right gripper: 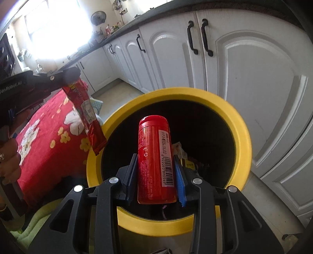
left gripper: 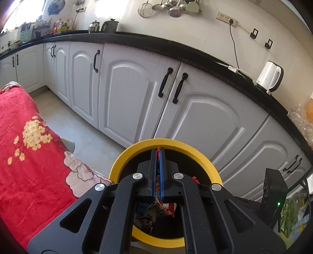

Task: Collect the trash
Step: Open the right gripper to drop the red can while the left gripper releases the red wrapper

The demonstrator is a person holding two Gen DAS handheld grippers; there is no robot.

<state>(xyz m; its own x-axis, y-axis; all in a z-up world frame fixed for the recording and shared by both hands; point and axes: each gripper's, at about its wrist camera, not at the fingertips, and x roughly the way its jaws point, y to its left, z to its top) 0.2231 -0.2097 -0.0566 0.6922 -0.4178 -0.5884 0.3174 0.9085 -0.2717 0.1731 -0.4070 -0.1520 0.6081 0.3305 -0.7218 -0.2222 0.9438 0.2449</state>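
Over the yellow bin (right gripper: 237,125), left gripper (right gripper: 73,75) pinches a red wrapper (right gripper: 86,109), right gripper (right gripper: 155,166) clamps a red bottle (right gripper: 154,156).

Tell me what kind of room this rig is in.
A home kitchen, most likely. White cabinet doors run under a black countertop, a white electric kettle stands on it, and ladles and a strainer hang on the wall. A yellow-rimmed bin sits below both grippers.
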